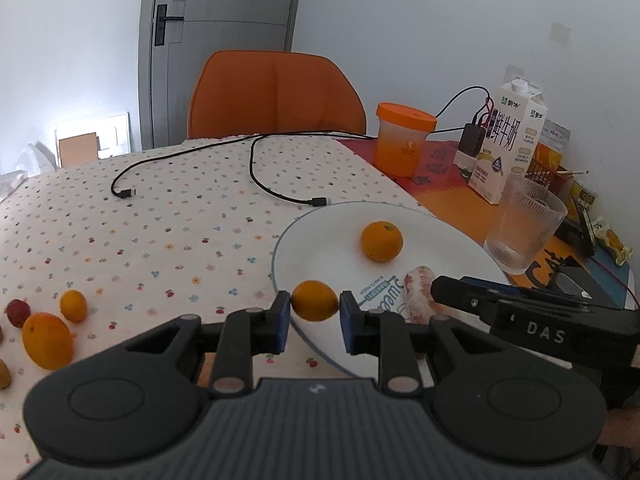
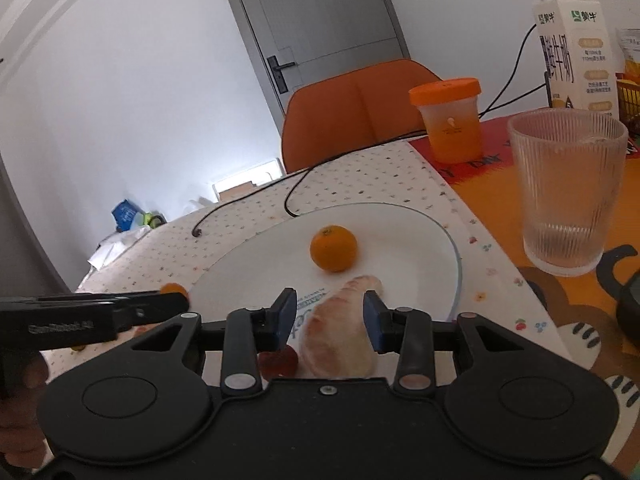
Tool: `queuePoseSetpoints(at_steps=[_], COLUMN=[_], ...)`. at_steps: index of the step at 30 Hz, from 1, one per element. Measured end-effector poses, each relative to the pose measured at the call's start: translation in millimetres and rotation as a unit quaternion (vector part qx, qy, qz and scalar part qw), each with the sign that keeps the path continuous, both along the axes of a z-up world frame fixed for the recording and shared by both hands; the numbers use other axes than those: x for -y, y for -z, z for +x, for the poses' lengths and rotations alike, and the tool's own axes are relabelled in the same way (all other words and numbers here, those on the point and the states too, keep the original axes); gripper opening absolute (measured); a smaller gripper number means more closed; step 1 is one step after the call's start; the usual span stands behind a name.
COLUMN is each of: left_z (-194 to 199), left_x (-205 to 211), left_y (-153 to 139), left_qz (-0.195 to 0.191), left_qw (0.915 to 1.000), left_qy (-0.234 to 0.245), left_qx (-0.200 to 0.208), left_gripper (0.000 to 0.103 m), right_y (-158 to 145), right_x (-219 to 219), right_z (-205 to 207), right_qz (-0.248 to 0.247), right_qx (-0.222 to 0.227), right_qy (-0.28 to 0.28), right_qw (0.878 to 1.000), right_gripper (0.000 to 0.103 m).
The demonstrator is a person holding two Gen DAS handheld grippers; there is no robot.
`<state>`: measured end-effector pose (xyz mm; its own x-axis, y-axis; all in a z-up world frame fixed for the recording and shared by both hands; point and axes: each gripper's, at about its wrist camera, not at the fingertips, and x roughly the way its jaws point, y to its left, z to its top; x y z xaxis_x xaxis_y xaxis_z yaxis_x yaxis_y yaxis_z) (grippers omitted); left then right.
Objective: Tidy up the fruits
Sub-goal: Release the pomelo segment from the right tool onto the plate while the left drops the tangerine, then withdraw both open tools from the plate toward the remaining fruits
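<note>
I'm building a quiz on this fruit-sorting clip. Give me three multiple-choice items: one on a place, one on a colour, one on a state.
1. Where does the round orange lie?
A. on the white plate
B. on the chair
C. inside the glass

2. What colour is the lid of the plastic cup?
A. green
B. orange
C. black

3. What is the state of the left claw?
A. wide open over bare cloth
B. shut on a cable
C. shut on a small orange fruit

Answers:
1. A: it sits apart from other fruit on the white plate.
2. B: the lid is orange, as in the right wrist view too.
3. C: its blue pads press both sides of the small orange fruit at the plate's near rim.
</note>
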<state>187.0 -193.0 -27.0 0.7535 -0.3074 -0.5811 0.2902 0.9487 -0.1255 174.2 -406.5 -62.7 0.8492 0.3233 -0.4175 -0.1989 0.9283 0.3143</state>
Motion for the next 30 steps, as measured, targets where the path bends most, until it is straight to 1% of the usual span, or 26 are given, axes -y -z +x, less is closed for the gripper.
queuePoseSetpoints(at_steps=[2, 5, 7, 11, 13, 14, 15, 16, 18, 19, 20, 21, 23, 24, 25, 28, 30], left_z=[1, 2, 0, -3, -5, -7, -9, -10, -13, -16, -19, -21, -25, -26, -28, -31, -33], left_x=[0, -5, -9, -22, -31, -36, -41, -46, -55, -60, -66, -71, -80, -85, -88, -100, -110], left_y=[0, 0, 0, -1, -1, -1, -1, -1, -2, -2, -2, -3, -4, -4, -4, -5, -6], left_qz=[0.0, -0.004, -0.003, -0.005, -0.004, -0.002, 0.0, 0.002, 0.004, 0.004, 0.005, 0.006, 0.009, 0.01, 0.013, 0.021, 0.015], left_qw=[1.0, 0.9999, 0.9999, 0.9995, 0.9992, 0.999, 0.9986, 0.9981, 0.9972, 0.9966, 0.9961, 0.9955, 0.9941, 0.9934, 0.9926, 0.9904, 0.99], left_qy=[-0.005, -0.01, -0.016, -0.03, -0.039, -0.045, -0.054, -0.061, -0.074, -0.082, -0.088, -0.094, -0.108, -0.114, -0.121, -0.137, -0.14], left_qx=[0.004, 0.001, 0.001, -0.002, -0.002, -0.002, -0.004, -0.005, -0.005, -0.003, 0.0, 0.002, 0.006, 0.008, 0.009, 0.007, 0.003], left_gripper=[0.028, 0.028, 0.028, 0.029, 0.032, 0.037, 0.039, 0.045, 0.056, 0.058, 0.062, 0.068, 0.076, 0.08, 0.081, 0.084, 0.086], right_y=[-2, -4, -6, -7, -8, -8, -9, -10, -11, -11, -12, -13, -14, -14, -15, -17, -18], right_x=[-2, -8, -12, -18, -21, -23, -25, -26, -30, -32, -34, -37, -43, -46, -49, -56, -61], right_z=[-1, -2, -2, -3, -2, -3, -5, -7, -8, -9, -10, -10, -11, -12, -13, -16, -16], right_qz=[0.005, 0.01, 0.011, 0.011, 0.011, 0.009, 0.008, 0.007, 0.006, 0.006, 0.005, 0.003, -0.003, -0.006, -0.007, -0.007, -0.006], right_qx=[0.002, 0.002, 0.002, 0.002, 0.002, 0.004, 0.006, 0.008, 0.01, 0.011, 0.011, 0.011, 0.012, 0.012, 0.014, 0.017, 0.017], right_qy=[-0.005, -0.019, -0.026, -0.032, -0.032, -0.032, -0.034, -0.035, -0.039, -0.04, -0.041, -0.041, -0.044, -0.045, -0.047, -0.056, -0.062], right_qw=[1.0, 1.0, 1.0, 0.999, 0.999, 0.999, 0.999, 0.999, 0.999, 0.999, 0.999, 0.999, 0.999, 0.999, 0.999, 0.998, 0.998], right_gripper=[0.039, 0.041, 0.046, 0.048, 0.055, 0.057, 0.061, 0.065, 0.068, 0.071, 0.073, 0.077, 0.082, 0.087, 0.092, 0.097, 0.098])
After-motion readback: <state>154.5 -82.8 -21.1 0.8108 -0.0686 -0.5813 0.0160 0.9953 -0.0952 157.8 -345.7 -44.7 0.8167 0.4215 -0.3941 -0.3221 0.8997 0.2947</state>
